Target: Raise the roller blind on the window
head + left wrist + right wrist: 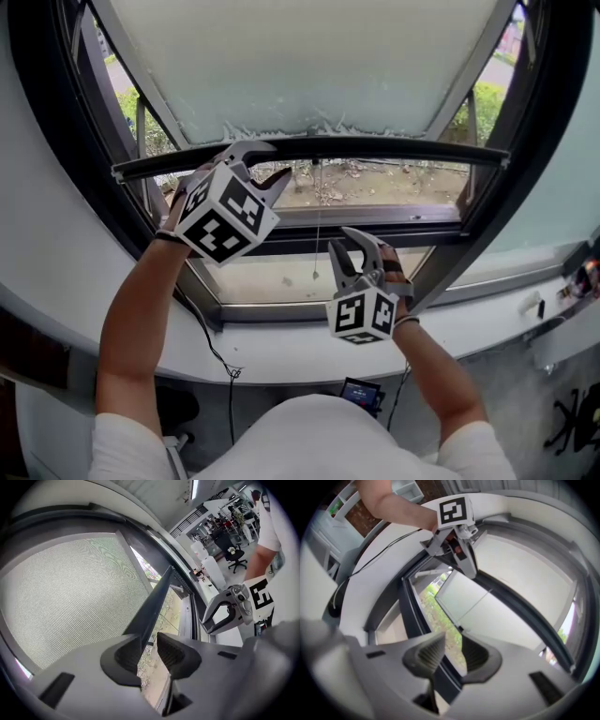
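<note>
Gaping — left hand-held gripper (278, 159) at bottom bar (394, 148) (contact unclear), right hand-held gripper (339, 240) empty.

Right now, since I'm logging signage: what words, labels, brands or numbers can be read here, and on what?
No readable words or numbers.
Left marker cube: black-and-white square patterns, no letters.
Right marker cube: the same.
Small screen under the sill: too small to read.
</note>
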### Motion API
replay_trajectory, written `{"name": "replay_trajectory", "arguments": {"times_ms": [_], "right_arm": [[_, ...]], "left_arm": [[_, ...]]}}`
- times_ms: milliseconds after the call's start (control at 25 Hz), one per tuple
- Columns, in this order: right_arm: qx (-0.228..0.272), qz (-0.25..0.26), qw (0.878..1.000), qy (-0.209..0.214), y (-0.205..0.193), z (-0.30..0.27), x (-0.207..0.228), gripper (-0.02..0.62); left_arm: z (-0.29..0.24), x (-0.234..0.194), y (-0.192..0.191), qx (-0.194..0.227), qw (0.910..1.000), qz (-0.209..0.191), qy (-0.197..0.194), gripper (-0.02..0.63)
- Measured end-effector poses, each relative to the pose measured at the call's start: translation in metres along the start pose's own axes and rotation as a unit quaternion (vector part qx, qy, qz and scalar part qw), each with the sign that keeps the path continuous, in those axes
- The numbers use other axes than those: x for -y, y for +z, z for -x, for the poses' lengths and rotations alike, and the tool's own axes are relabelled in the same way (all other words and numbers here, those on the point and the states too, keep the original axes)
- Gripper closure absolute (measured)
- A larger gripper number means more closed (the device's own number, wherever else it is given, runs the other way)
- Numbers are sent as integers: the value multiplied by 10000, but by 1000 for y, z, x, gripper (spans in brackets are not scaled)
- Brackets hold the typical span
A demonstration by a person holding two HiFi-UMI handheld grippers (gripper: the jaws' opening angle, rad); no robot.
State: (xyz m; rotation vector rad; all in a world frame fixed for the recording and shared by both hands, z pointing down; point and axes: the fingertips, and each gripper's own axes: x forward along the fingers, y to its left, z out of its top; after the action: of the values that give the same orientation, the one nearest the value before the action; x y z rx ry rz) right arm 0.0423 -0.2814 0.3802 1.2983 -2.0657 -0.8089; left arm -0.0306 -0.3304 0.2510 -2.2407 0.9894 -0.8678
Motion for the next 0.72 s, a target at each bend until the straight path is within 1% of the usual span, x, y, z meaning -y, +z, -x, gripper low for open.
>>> {"name": "replay_trajectory", "arguments": {"times_ms": [160,360,520,720], "right_arm": [[-97,-191,9996,187,-12,-4,-13,497],[-160,-213,9991,330,-16,-5,-22,497],[-166,-233,9988,407,-16,-7,-26,497],[-188,-215,9984,487,-17,-7,-31,496]], "left_arm": [[2,-6,7,85,9999,-3,60,489],[11,-23,24,243,9994,-1,232,489],[15,-33,32,181,9989,-266,345,489],[19,-42,39,284,9989,-117,349,489]]}}
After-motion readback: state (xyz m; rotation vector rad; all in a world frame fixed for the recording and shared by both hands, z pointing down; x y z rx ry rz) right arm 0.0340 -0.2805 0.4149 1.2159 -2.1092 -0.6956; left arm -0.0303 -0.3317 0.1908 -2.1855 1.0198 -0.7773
